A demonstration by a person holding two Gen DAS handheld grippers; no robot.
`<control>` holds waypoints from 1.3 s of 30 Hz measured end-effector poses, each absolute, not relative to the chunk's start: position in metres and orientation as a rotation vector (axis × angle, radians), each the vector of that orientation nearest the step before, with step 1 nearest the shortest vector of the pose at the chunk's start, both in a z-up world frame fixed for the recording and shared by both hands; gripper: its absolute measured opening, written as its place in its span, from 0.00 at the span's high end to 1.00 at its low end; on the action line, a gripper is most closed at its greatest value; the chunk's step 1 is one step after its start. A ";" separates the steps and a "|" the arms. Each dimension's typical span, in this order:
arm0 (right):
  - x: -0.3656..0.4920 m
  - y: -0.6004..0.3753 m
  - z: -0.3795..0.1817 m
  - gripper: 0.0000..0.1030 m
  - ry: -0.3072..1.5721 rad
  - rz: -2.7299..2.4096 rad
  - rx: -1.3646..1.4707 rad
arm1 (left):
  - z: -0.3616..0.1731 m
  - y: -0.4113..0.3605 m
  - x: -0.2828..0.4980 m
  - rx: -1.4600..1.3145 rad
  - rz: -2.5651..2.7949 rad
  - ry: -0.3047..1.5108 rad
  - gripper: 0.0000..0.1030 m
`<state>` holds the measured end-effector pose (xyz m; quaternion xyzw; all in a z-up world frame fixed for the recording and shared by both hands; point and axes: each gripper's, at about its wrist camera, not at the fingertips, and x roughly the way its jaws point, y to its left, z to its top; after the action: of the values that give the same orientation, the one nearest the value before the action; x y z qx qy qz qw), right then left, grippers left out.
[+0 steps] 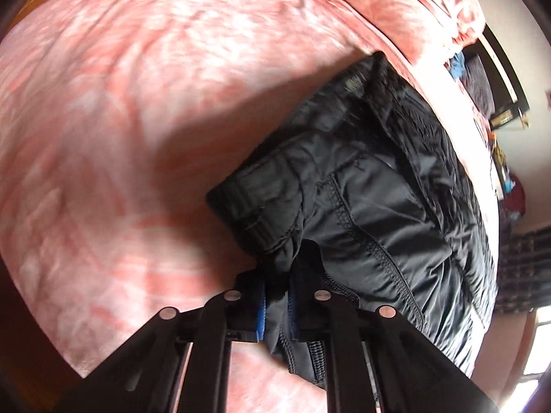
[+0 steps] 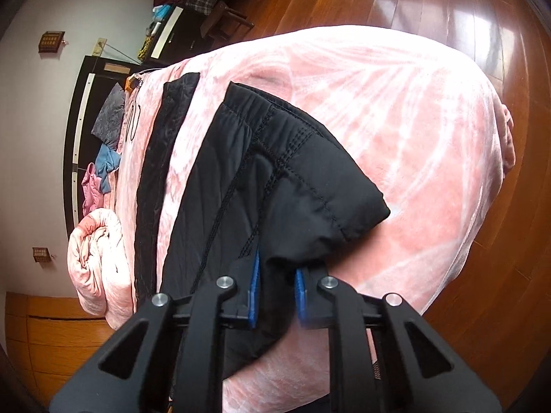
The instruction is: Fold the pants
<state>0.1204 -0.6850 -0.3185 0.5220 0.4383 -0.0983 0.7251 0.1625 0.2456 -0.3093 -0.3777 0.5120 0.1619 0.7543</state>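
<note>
Black quilted pants (image 1: 365, 186) lie on a pink tie-dye blanket (image 1: 137, 103) that covers a bed. My left gripper (image 1: 277, 296) is shut on a bunched edge of the pants, with fabric pinched between its blue pads. In the right wrist view the pants (image 2: 268, 186) are lifted off the blanket (image 2: 413, 137). My right gripper (image 2: 277, 289) is shut on their lower edge, near the hem corner. A strip of the black fabric (image 2: 162, 172) lies flat on the bed to the left.
A rolled pink blanket (image 2: 100, 261) sits at the bed's left end. A dark headboard (image 2: 74, 137) with clothes over it stands by the white wall. Wooden floor (image 2: 447, 0) surrounds the bed. A dark cabinet (image 2: 186, 31) stands far off.
</note>
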 end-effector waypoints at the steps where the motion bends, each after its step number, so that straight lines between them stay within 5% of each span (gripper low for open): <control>1: 0.117 -0.681 -0.314 0.87 0.958 -0.207 1.141 | -0.308 0.252 0.159 -0.841 0.366 1.107 0.90; 8: 0.121 -0.674 -0.337 0.84 1.050 -0.213 1.104 | -0.314 0.253 0.169 -0.786 0.401 1.182 0.78; 10: 0.121 -0.676 -0.326 0.60 1.061 -0.170 1.095 | -0.301 0.260 0.168 -0.773 0.425 1.193 0.62; 11: 0.118 -0.678 -0.318 0.35 1.063 -0.158 1.080 | -0.288 0.265 0.167 -0.711 0.467 1.193 0.44; 12: 0.114 -0.683 -0.305 0.25 1.069 -0.200 1.030 | -0.274 0.269 0.166 -0.641 0.505 1.182 0.30; 19: 0.145 -0.718 -0.228 0.22 1.025 -0.205 0.845 | -0.198 0.303 0.269 -0.562 0.190 1.046 0.06; 21: 0.187 -0.709 -0.215 0.10 1.018 -0.097 0.866 | -0.196 0.305 0.324 -0.557 0.108 1.031 0.04; 27: 0.332 -0.662 -0.211 0.09 1.117 0.050 0.741 | -0.260 0.296 0.453 -0.599 0.024 1.142 0.04; 35: 0.498 -0.656 -0.235 0.09 1.186 0.098 0.598 | -0.323 0.283 0.498 -0.503 -0.035 1.235 0.05; 39: 0.558 -0.666 -0.255 0.09 1.209 0.049 0.537 | -0.318 0.279 0.488 -0.458 -0.043 1.214 0.44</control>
<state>0.5577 -0.6659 -0.2548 0.2491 0.5615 0.0227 0.7888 0.4883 0.2793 -0.3176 -0.2135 0.5652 -0.0198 0.7966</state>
